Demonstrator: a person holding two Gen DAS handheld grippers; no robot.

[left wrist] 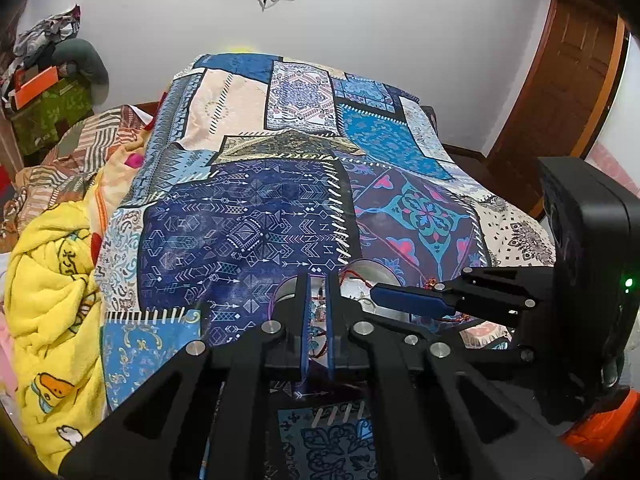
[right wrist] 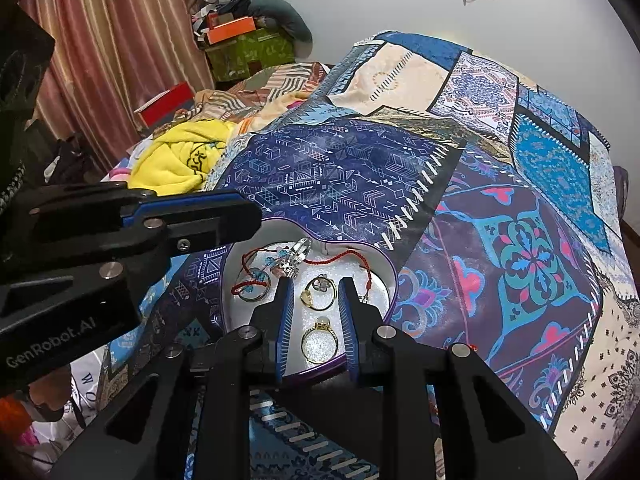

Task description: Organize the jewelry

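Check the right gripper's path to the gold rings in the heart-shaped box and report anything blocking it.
Nothing visible blocks it. The right gripper hangs over the open heart-shaped box, with one gold ring showing between its fingers and another nearer. The left gripper sits off to the side.

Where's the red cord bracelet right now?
Right wrist view: the red cord bracelet lies inside the heart-shaped box, across its far half, beyond the gold rings.

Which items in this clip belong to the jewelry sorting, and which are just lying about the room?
Part of the job:
heart-shaped box
gold rings
red cord bracelet
silver ring
left hand-held gripper
right hand-held gripper

Just lying about:
patterned bedspread
yellow blanket
orange box
red box
curtain
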